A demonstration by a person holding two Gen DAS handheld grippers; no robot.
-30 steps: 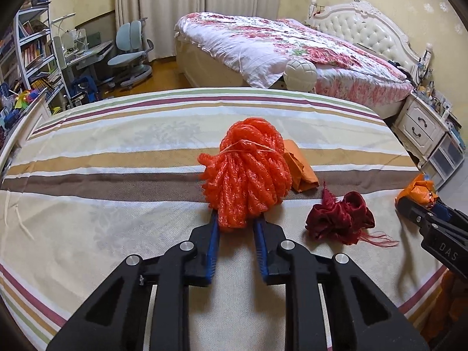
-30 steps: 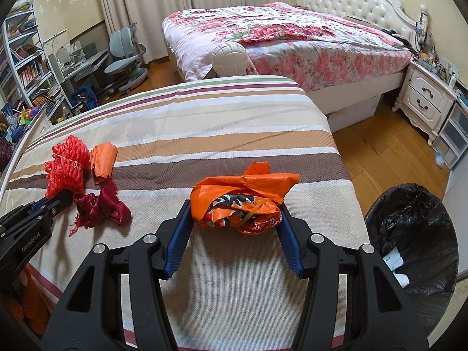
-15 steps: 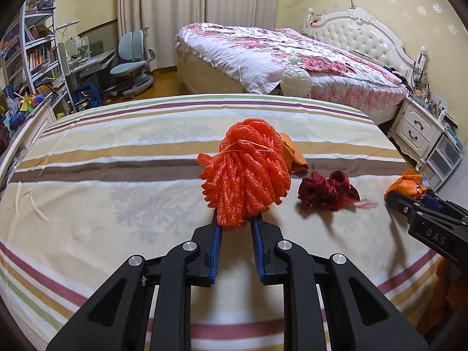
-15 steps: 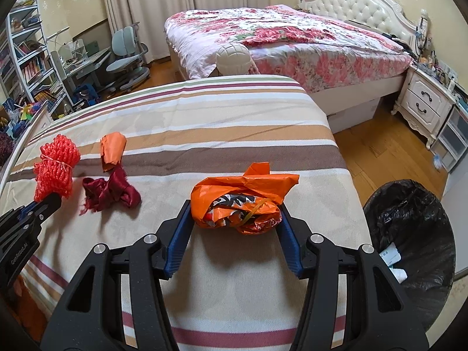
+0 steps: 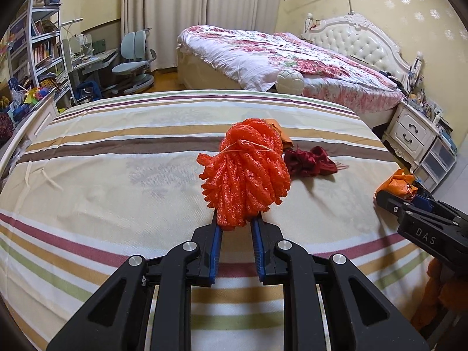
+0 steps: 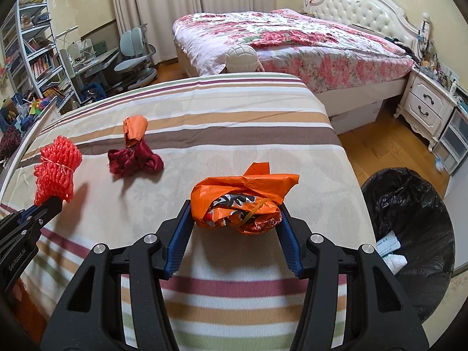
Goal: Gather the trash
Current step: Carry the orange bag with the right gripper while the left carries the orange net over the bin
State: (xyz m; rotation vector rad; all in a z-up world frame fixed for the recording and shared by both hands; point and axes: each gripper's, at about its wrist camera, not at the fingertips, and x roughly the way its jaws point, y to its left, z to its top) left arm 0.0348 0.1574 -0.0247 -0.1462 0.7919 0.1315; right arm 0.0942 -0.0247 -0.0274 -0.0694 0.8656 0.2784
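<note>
Far left: bookshelf [image 6: 32,55] against the wall, desk chair [image 6: 133,49] beside it. Nearer, at the left edge of the striped bed [image 6: 222,122]: left hand-held gripper [image 5: 237,219], jaws nearly together, pinching the lower end of a bundle of red foam netting [image 5: 245,175] tied with a thin string, lifted clear of the cover. Same bundle seen in the right wrist view at [image 6: 57,169]. Just right of it, lying on the striped cover: a dark red crumpled cloth [image 6: 134,161], and touching its far side a small folded orange piece [image 6: 134,127]. Toward the middle-right of the bed: right hand-held gripper [image 6: 235,222], jaws held about half apart, blue pads pressed on both sides of a crumpled orange plastic bag [image 6: 242,201] with printed wrapper showing inside. Beyond the striped bed: a white ball [image 6: 241,58], then a second bed with a floral quilt [image 6: 292,38]. Right of the striped bed, on the wooden floor: a bin lined with a black bag [image 6: 409,222], paper scraps inside. Far right: white nightstand [image 6: 427,108].
</note>
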